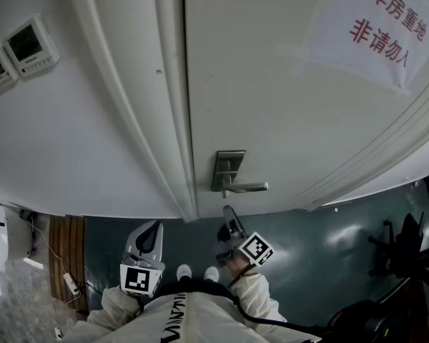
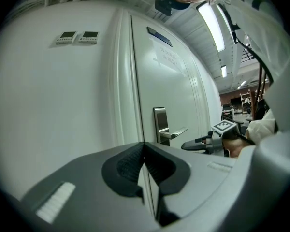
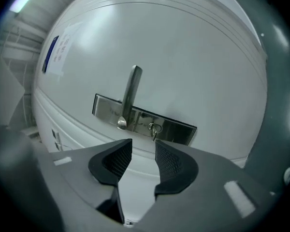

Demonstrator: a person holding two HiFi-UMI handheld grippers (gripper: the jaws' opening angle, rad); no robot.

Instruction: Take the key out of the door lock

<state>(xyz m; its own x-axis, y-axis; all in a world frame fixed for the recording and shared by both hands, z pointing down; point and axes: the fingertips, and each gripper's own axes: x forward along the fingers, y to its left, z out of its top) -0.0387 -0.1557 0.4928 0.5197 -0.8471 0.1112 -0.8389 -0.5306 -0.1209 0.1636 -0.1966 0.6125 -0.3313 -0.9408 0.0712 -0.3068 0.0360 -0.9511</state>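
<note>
A small silver key (image 3: 154,129) sticks out of the steel lock plate (image 3: 174,128) on the white door, just past the lever handle (image 3: 129,95). In the right gripper view, my right gripper (image 3: 143,146) is open a short way back from the key, with nothing between its ribbed pads. The head view shows that gripper (image 1: 229,216) below the lock plate (image 1: 227,168) and the handle (image 1: 247,187); the key cannot be made out there. My left gripper (image 1: 151,231) is held off to the left near the door frame. Its jaws (image 2: 144,146) are shut on nothing.
Two wall control panels (image 1: 30,45) hang left of the door frame. A paper notice (image 1: 382,27) is taped high on the door. On the dark floor are a power strip (image 1: 71,284) at the left and chairs (image 1: 407,249) at the right.
</note>
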